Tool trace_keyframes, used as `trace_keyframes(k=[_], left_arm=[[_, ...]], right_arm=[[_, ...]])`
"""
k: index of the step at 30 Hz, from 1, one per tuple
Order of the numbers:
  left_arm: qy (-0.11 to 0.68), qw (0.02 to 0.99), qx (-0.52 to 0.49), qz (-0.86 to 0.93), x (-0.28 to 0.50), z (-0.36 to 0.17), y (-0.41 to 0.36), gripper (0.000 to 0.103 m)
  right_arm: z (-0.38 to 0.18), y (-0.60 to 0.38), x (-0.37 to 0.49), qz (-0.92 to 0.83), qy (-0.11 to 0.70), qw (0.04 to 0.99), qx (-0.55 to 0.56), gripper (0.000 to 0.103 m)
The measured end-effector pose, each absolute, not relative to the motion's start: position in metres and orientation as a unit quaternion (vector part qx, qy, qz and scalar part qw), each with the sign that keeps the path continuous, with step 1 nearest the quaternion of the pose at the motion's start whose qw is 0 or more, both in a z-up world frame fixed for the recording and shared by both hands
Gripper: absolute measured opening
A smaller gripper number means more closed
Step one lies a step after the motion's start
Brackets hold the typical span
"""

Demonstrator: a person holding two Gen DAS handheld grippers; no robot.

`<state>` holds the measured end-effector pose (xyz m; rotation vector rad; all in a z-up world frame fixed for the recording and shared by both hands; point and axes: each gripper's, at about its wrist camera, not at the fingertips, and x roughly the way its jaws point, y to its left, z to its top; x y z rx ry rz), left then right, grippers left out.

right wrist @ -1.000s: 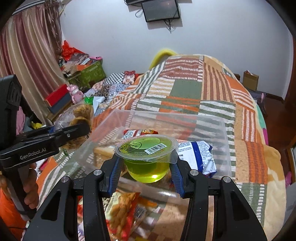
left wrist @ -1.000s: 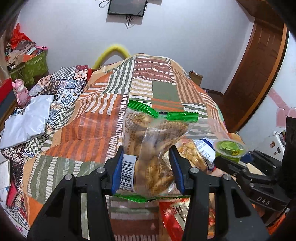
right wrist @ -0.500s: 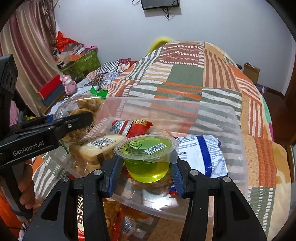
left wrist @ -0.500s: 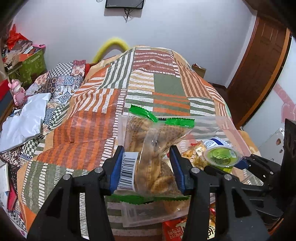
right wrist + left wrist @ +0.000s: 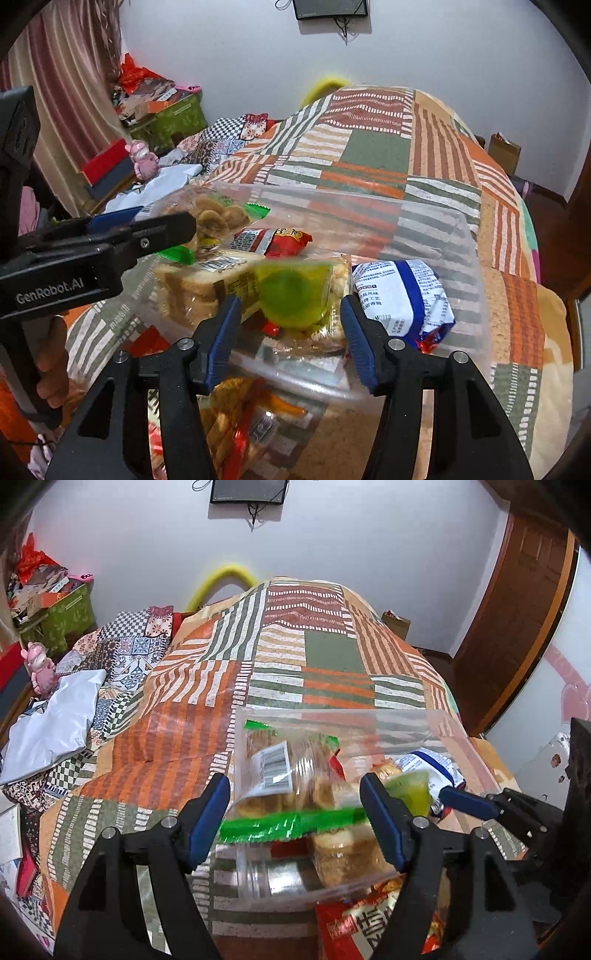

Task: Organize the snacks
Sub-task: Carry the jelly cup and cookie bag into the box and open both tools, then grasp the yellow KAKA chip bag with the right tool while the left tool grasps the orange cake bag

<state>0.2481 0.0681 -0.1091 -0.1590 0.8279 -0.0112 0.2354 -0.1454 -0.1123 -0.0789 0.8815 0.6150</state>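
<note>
As both jaws spread, the left hand-held gripper (image 5: 295, 812) frees the cookie bag (image 5: 284, 775), the right hand-held gripper (image 5: 288, 325) the jelly cup (image 5: 293, 293).

A plain white painted wall (image 5: 369, 554) closes the far end of the room, with a dark flat screen (image 5: 247, 491) mounted high on it and a cable hanging below. A bed covered in an orange, green and cream patchwork quilt (image 5: 325, 657) fills the middle. A brown wooden door (image 5: 517, 620) stands at the right, and striped pink-and-beige curtains (image 5: 62, 92) hang at the left beside a green patterned storage box (image 5: 177, 118).
</note>
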Motion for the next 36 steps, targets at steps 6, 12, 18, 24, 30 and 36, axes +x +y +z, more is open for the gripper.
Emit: trace_keyframes(k=[6,12,18,24,30,36], left_arm=[[0.402,0.912,-0.080,-0.007,0.226,-0.102,0.067,0.073],[0.399,0.914,-0.071,-0.006,0.192,-0.092,0.064,0.079],[0.398,0.916,-0.058,-0.002,0.151,-0.088,0.065,0.086],[0.413,0.909,-0.062,0.001,0.119,-0.099,0.068,0.086],[0.441,0.894,-0.074,0.002,0.100,-0.118,0.071,0.086],[0.461,0.884,-0.082,0.004,0.088,-0.134,0.074,0.086]], right_arm=[[-0.104,-0.156,0.221,0.291,0.414,0.862,-0.039,0.055],[-0.095,-0.171,0.198,0.286,0.407,0.866,-0.044,0.058],[-0.090,-0.185,0.174,0.280,0.401,0.871,-0.048,0.064],[-0.091,-0.198,0.149,0.276,0.402,0.871,-0.058,0.067],[-0.106,-0.207,0.134,0.270,0.418,0.865,-0.059,0.069],[-0.134,-0.207,0.129,0.267,0.450,0.850,-0.064,0.069]])
